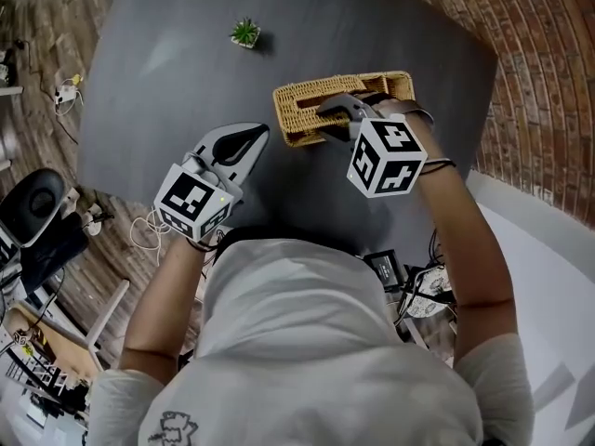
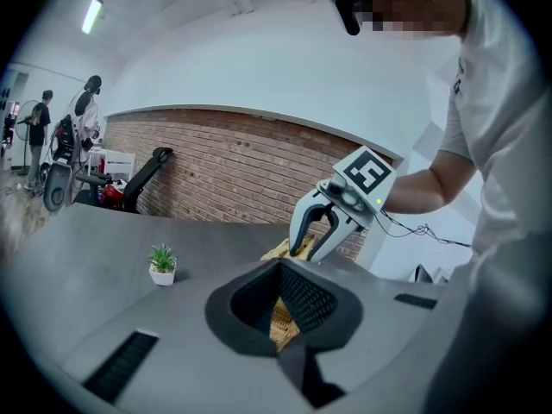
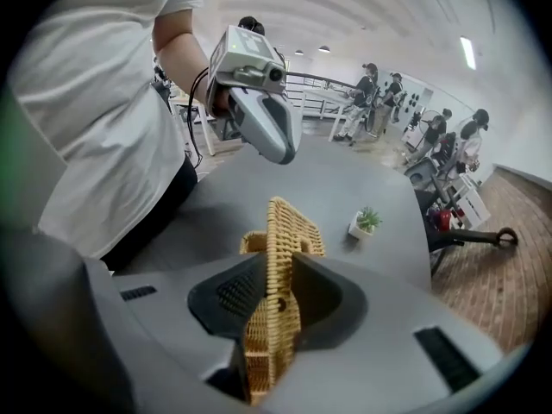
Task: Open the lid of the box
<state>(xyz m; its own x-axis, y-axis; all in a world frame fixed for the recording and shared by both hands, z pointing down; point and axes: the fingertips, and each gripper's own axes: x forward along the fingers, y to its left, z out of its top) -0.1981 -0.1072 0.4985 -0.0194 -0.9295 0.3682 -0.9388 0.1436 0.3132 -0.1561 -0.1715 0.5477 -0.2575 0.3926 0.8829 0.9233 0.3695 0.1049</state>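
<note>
One box (image 1: 299, 100), one plant (image 1: 245, 32); right gripper (image 3: 276, 270) fingers pinch the lid (image 3: 289, 224), left gripper (image 2: 280, 266) fingers closed.

On the dark grey table (image 1: 167, 63) sits the tan woven wicker box (image 1: 307, 100). Its lid (image 3: 285, 231) is clamped between the pads of my right gripper (image 1: 337, 110), which comes at the box from its near side. My left gripper (image 1: 253, 139) hangs left of the box, slightly nearer me and apart from it. The small green plant in a white pot (image 1: 245, 33) stands beyond the box, to its left.
</note>
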